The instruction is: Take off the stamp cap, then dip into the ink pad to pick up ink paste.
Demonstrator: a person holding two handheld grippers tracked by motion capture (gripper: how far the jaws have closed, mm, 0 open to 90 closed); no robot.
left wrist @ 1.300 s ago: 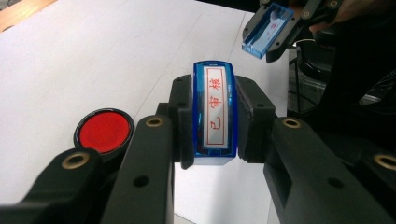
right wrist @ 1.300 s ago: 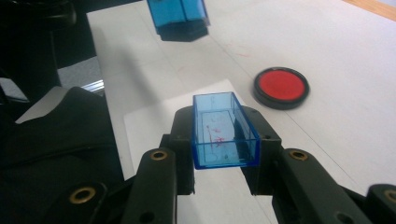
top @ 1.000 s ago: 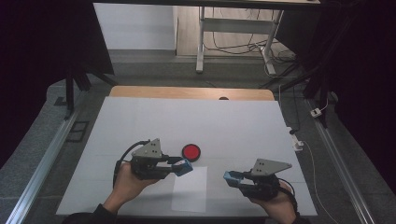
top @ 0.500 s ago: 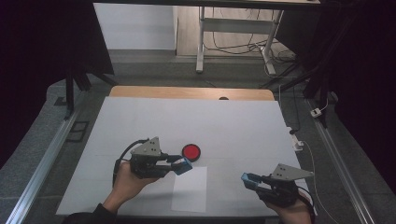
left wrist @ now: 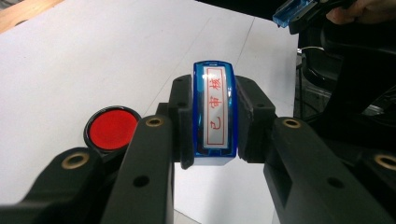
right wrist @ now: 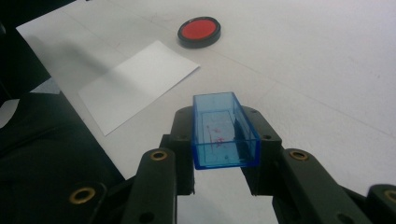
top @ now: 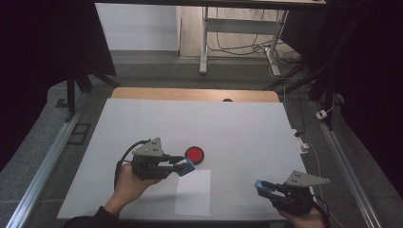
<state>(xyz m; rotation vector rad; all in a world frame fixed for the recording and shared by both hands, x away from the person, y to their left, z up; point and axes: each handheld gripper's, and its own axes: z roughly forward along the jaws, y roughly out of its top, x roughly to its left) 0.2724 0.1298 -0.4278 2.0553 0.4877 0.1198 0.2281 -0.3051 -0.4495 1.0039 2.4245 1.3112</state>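
My left gripper is shut on a blue stamp, just left of a round red ink pad in a black case. In the left gripper view the stamp faces the camera, with red characters in a red frame, and the ink pad lies to its left. My right gripper, near the table's front right corner, is shut on a clear blue cap. In the right gripper view the cap sits between the jaws with its open side up. A white paper slip lies between the two hands.
The white table top ends in a wooden strip at the far side. Metal rails run along both sides. A white plug and cable lie at the right edge. A desk frame stands beyond the table.
My right gripper has moved to the right, toward the table's front right corner, with the blue cap still in it. The left gripper and stamp have stayed in place.
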